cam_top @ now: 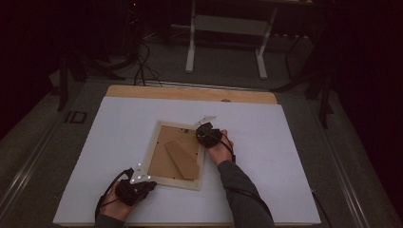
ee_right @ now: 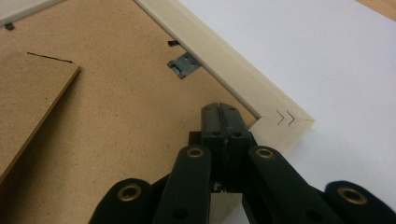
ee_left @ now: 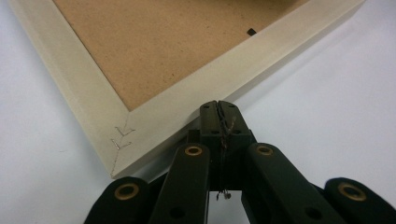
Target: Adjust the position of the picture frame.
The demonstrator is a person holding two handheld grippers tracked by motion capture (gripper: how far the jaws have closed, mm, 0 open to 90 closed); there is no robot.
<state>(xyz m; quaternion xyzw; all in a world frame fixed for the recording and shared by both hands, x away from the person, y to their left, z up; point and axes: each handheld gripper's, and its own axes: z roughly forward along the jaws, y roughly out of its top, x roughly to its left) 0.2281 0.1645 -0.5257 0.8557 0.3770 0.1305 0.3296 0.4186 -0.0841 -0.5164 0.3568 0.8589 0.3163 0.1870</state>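
Your left gripper [cam_top: 148, 185], jaws together, sits at the picture frame [cam_top: 154, 152]'s near-left corner, mid-table face down; right gripper [cam_top: 203, 132], also closed, over its far-right. Likely light, stiff, glass-fragile: take the wooden rails.

Two black hand-held grippers and a dark grey long sleeve

The left black plastic gripper [ee_left: 219, 109] has two flat black jaws and four black link arms with round brass-coloured rivets; a thin dark wire runs down its middle seam. The right black plastic gripper [ee_right: 219, 112] has the same shape and rivets. A black cable [cam_top: 249, 194] lies along the dark grey long sleeve [cam_top: 240, 190] of the right arm.
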